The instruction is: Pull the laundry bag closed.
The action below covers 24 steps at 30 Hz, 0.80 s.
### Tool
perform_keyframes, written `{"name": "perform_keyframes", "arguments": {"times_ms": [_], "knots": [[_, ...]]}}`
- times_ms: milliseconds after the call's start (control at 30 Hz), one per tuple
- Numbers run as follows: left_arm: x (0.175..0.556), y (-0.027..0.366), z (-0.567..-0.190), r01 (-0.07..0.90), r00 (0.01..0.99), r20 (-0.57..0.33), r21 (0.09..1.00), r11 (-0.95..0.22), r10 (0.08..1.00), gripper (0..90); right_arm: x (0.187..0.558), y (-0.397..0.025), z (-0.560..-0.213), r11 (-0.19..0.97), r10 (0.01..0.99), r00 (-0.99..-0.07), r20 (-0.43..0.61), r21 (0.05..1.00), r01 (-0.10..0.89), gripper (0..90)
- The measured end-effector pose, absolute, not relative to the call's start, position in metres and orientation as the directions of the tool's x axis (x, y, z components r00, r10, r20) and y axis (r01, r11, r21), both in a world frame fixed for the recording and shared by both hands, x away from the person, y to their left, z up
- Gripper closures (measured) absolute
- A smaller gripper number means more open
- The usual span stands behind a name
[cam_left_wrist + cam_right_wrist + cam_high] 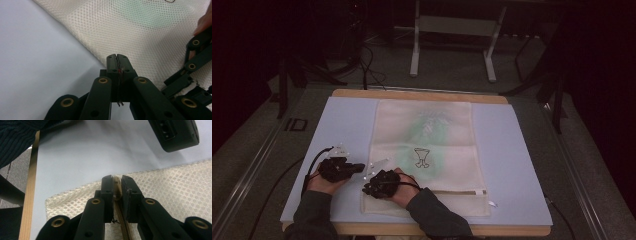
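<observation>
1. Dark surroundings swallow the room beyond the table [522, 165], whose pale blue top sits on a wooden edge; only a grey frame on the floor is clear.
2. The mesh bag [427, 135], cream with an open honeycomb weave and a faint green tint, lies flat at the table's middle; its printed motif is too small to read.
3. A zipper [119, 220] of tan tape runs along the bag's near edge, its slider hidden between the jaws.
4. The right gripper [117, 185] is nearly closed, jaws clamped on the zipper at the bag's near-left corner.
5. The left gripper [117, 60] sits just left of the bag's edge, jaws pressed together with nothing between them.
</observation>
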<state>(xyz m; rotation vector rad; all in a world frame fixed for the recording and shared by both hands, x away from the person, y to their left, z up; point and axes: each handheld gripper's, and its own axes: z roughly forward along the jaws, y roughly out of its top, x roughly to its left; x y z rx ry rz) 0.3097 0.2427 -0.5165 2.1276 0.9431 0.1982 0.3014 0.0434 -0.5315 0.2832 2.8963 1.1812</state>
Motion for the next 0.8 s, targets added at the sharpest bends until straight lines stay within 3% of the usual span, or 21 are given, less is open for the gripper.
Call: {"name": "perform_keyframes", "arguments": {"times_ms": [367, 800], "knots": [[0.312, 0.223, -0.525, 0.556, 0.774, -0.170, 0.643, -0.527, 0.610, 89.2, 0.296, 0.043, -0.533, 0.708, 0.169, -0.985, 0.025, 0.693, 0.139, 81.5], [0.313, 0.224, -0.528, 0.597, 0.767, -0.236, 0.604, -0.528, 0.597, 89.6, 0.290, 0.043, -0.534, 0.709, 0.177, -0.984, -0.025, 0.697, 0.110, 81.6]]}}
